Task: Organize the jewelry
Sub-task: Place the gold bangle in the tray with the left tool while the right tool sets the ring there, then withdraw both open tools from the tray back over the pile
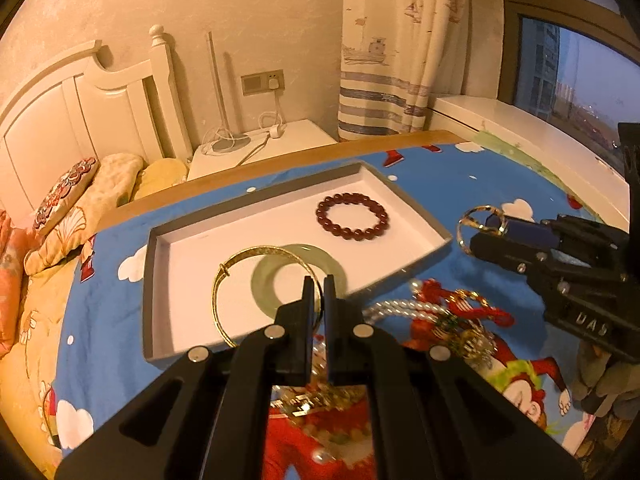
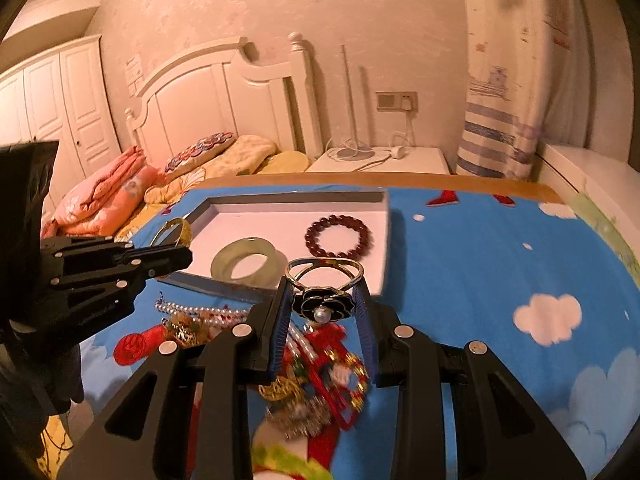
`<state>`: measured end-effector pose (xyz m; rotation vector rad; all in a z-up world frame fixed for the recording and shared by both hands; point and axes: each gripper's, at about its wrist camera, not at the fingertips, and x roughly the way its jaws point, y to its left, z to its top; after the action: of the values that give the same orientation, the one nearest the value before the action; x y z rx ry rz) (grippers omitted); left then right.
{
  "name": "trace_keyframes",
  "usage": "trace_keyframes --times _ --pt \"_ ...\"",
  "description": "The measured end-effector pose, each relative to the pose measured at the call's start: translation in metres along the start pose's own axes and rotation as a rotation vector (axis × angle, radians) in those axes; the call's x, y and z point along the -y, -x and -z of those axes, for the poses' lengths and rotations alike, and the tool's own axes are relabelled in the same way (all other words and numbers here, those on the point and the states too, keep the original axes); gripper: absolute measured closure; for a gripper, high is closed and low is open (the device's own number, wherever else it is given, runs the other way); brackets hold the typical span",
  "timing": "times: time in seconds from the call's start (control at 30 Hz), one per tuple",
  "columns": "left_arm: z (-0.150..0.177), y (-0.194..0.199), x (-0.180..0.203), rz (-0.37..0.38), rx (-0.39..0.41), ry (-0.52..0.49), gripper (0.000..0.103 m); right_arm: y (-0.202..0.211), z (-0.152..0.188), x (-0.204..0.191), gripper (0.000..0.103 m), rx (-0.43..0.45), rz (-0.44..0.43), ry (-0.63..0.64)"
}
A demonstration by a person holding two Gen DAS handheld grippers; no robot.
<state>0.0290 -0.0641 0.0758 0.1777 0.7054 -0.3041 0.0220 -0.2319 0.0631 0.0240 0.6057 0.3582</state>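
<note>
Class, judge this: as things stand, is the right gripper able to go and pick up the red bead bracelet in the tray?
Probably not yet. The right gripper is shut on the black flower bangle, so its jaws are occupied. The red bead bracelet lies uncovered in the tray just ahead.

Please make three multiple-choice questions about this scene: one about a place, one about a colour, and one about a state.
1. Where does the bead bracelet lie?
A. in the tray
B. on the pillow
C. on the nightstand

2. What colour is the bead bracelet?
A. white
B. dark red
C. blue

3. What does the right gripper hold?
A. nothing
B. the pearl necklace
C. a gold bangle with a black flower

Answers:
1 A: the bead bracelet rests on the white floor of the tray.
2 B: its beads look dark red.
3 C: the right gripper is closed on the flower bangle.
</note>
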Motion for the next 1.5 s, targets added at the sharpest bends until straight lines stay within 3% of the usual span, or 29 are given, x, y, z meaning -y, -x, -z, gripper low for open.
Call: trace_keyframes --times 0.3,0.57,0.83,1.07,1.17,1.23,1.37,1.43,1.5 --pt "-0.032 -0.036 -0.030 -0.035 -0.052 0.010 0.099 -0.045 -0.024 -0.016 0.072 -0.047 0.033 0.075" --pt "-0.053 -0.086 -0.057 -0.012 -0.151 0.106 0.099 -0.078 -0.027 -0.012 0.072 -0.097 0.019 0.067" --pt "-0.067 -0.130 -0.065 -0.013 -0.243 0.166 0.099 -0.095 -0.024 -0.008 0.072 -0.134 0.003 0.058" --pt "-0.066 -0.145 -0.067 -0.023 -0.271 0.212 0.098 -0.097 -0.025 -0.010 0.072 -0.136 -0.019 0.066" --pt "-0.065 -0.140 -0.072 -0.033 -0.249 0.234 0.086 -0.099 -0.027 -0.009 0.071 -0.139 -0.033 0.062" --pt "-0.064 -0.128 -0.074 -0.071 -0.222 0.237 0.048 -0.094 -0.030 -0.005 0.063 -0.117 -0.031 0.045" --pt "-0.062 -0.088 -0.071 -0.153 -0.130 0.187 0.032 -0.068 -0.041 0.007 0.063 -0.036 -0.002 0.006" --pt "-0.056 -0.061 -0.066 -0.201 -0.064 0.151 0.014 -0.049 -0.047 0.016 0.063 0.007 0.010 -0.014" --pt "-0.048 -0.036 -0.063 -0.239 -0.005 0.120 0.005 -0.029 -0.049 0.024 0.063 0.042 0.022 -0.028"
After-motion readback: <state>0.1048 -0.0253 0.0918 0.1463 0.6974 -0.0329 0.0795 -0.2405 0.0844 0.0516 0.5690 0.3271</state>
